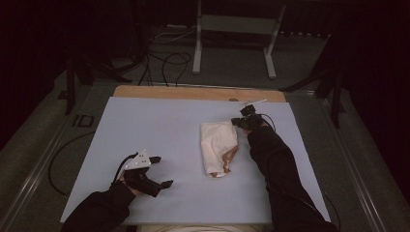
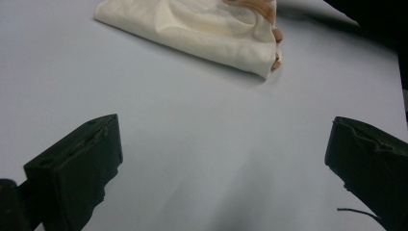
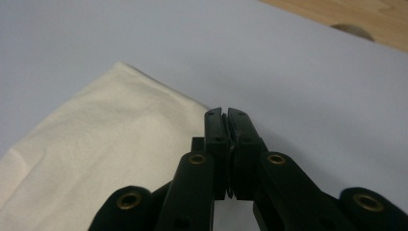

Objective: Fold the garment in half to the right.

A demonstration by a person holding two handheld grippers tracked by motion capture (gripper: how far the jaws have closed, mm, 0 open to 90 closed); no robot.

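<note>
Mat, pale blue, bears a folded cream cloth right of centre. Cloth: probably light, limp, non-slip; best pinched at a free corner. Left gripper, well left of cloth, gapes empty. Right gripper, at cloth's far right corner, is closed; whether fabric is caught is unclear.

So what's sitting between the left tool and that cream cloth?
Nothing: in the left gripper view, bare pale-blue table stretches from the open left tool to the cloth.
</note>
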